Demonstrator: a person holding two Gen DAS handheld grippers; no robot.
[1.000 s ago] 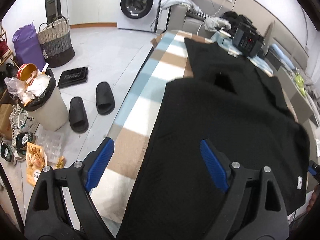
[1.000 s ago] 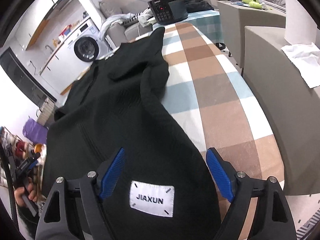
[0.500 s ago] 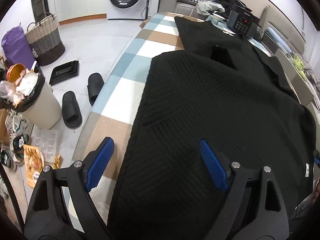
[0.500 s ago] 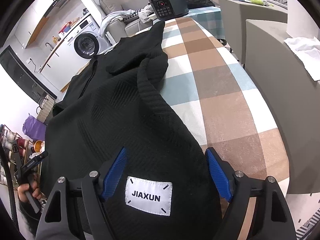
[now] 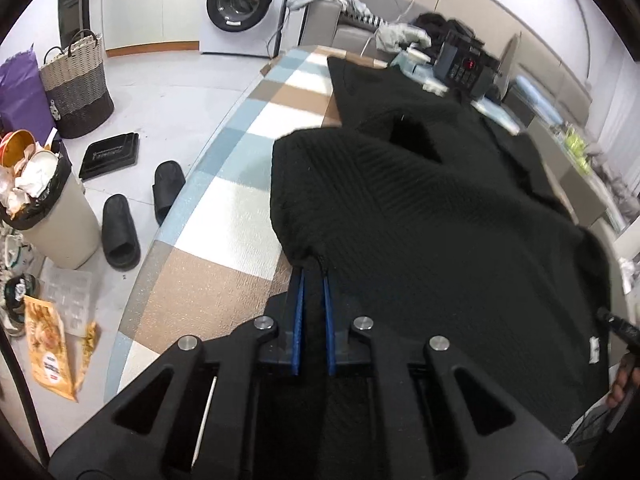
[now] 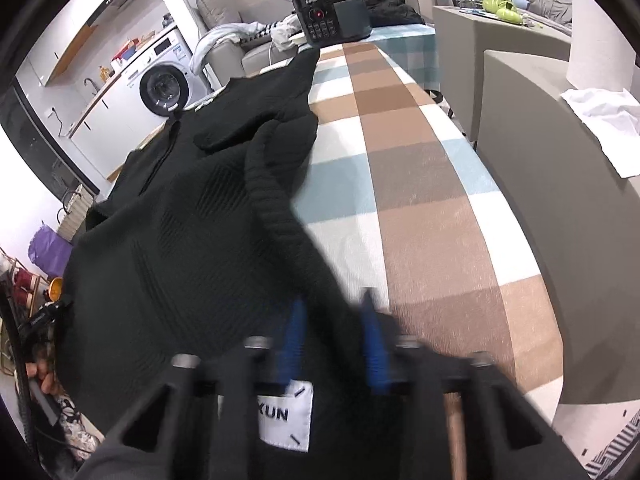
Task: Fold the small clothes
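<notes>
A black knit sweater (image 5: 440, 220) lies spread along the table with the checked cloth (image 5: 224, 220). My left gripper (image 5: 313, 276) is closing on the sweater's near left edge; its blue pads pinch a fold of the fabric. In the right wrist view the sweater (image 6: 192, 220) fills the left half, and its white label (image 6: 285, 416) shows below the jaws. My right gripper (image 6: 334, 312) is blurred and closing on the near right hem, with bunched black fabric between its pads. The checked cloth (image 6: 420, 200) lies bare to the right.
Left of the table on the floor stand a full waste bin (image 5: 52, 216), black slippers (image 5: 120, 232) and a woven basket (image 5: 76, 84). A black appliance (image 6: 332, 16) sits at the table's far end. A grey cabinet (image 6: 560, 220) stands close on the right.
Both grippers went from wide open to closed on the sweater's near hem. The left one moved in over the fabric's left edge, which now bunches up at its pads.
</notes>
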